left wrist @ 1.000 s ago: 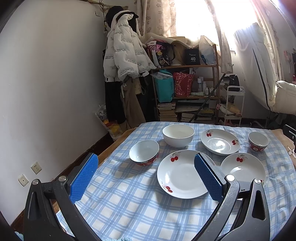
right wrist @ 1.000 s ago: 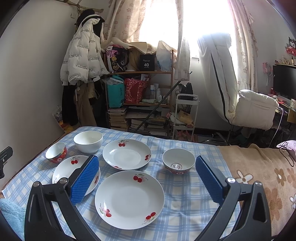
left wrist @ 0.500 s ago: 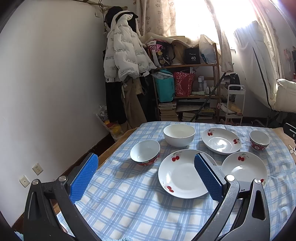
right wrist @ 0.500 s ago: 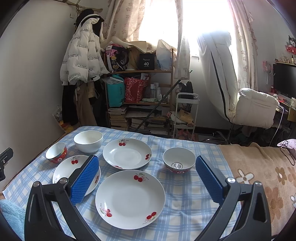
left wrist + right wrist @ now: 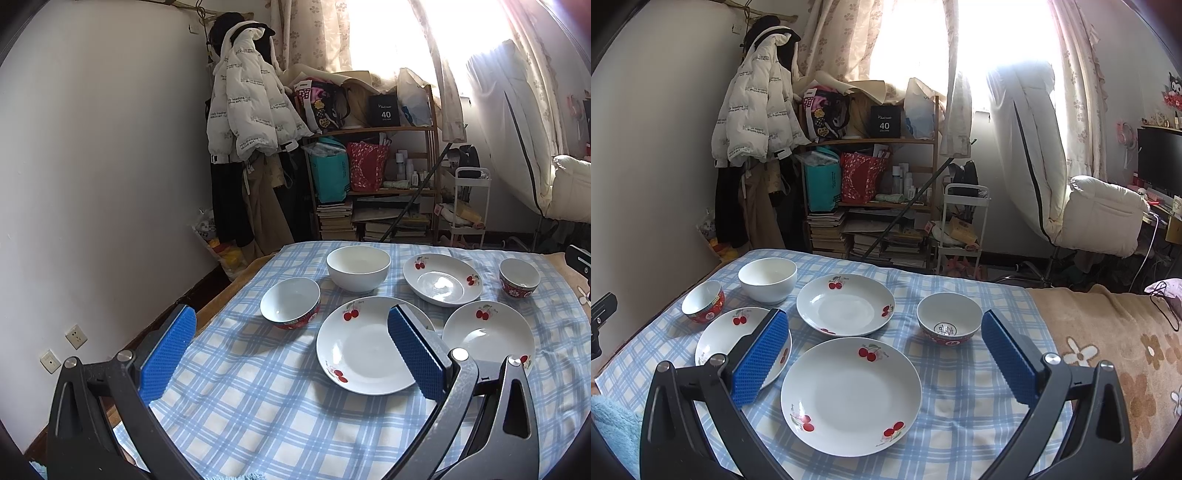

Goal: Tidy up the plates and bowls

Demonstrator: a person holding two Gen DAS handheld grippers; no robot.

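Right wrist view, from left to right: a small red-sided bowl (image 5: 703, 301) sits at the left edge of the blue checked cloth (image 5: 964, 387), and just beside it, farther back, stands a plain white bowl (image 5: 767, 279). In front of those two lies a cherry-print plate (image 5: 727, 338), partly hidden by one blue pad of the right gripper (image 5: 882, 360) — its jaws are spread wide and hold nothing. Toward the middle a deeper cherry plate (image 5: 846, 304) lies behind the largest plate (image 5: 851, 386), near it but apart. To their right stands a second red-patterned bowl (image 5: 949, 319), alone, just short of the brown flowered blanket (image 5: 1115, 347).

From the left wrist the same six dishes show from the other side of the cloth, none stacked. The left gripper (image 5: 291, 356) hovers above the near-left part of the table — also wide open and empty, one pad overlapping the near plate (image 5: 364, 347). A white puffer jacket (image 5: 247, 110) hangs on the wall behind.
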